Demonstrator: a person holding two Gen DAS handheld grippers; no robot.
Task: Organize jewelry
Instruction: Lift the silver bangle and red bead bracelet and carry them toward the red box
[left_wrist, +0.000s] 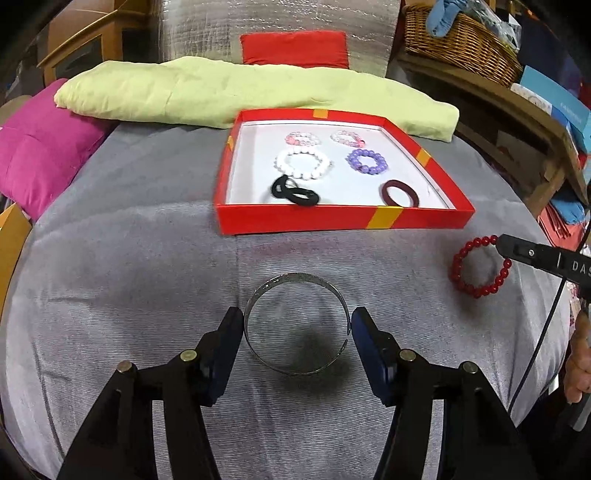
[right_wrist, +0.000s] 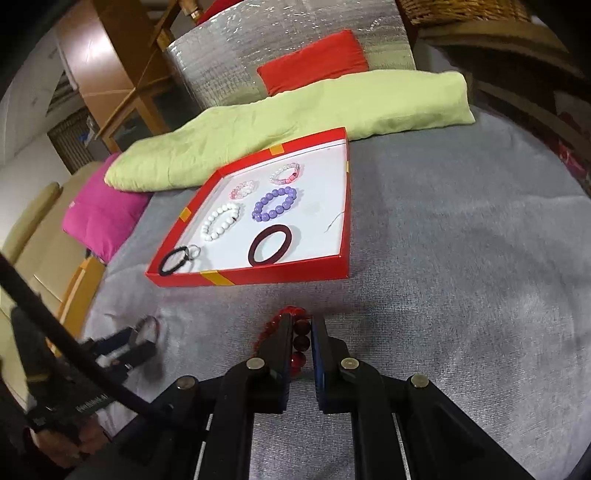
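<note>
Your left gripper (left_wrist: 297, 334) stands wide, one finger on each side of the silver cuff bangle (left_wrist: 295, 325) that lies flat on the grey cloth (left_wrist: 129, 258); the left pad (left_wrist: 225, 347) touches or nearly touches the band, and the right one sits just beside its open end. Your right gripper (right_wrist: 300, 345) is narrowed onto the red bead bracelet (right_wrist: 297, 341), with three beads caught between the pads and the rest of the loop trailing left on the cloth.

The red box lid (left_wrist: 343, 218), marked with yellow tape strips, lies beyond both grippers. It holds, in two columns, a pink bead bracelet (left_wrist: 301, 138), a white bead bracelet (left_wrist: 303, 164) and a black hair tie (left_wrist: 293, 190); then a pale pink-and-white bracelet (left_wrist: 347, 137), a purple bead bracelet (left_wrist: 366, 161) and a maroon hair band (left_wrist: 400, 192).

Legible writing is scant: the letters "DA" on the right gripper's finger in the left wrist view, running out of frame. A white label on the left gripper's body in the right wrist view is too blurred to read.

The left wrist view shows the red bracelet as a whole loop with the finger at its upper right rim, and a wicker basket (left_wrist: 458, 44) on a shelf. The right wrist view alone shows the beads pinched, and a small metal ring on the black tie.
</note>
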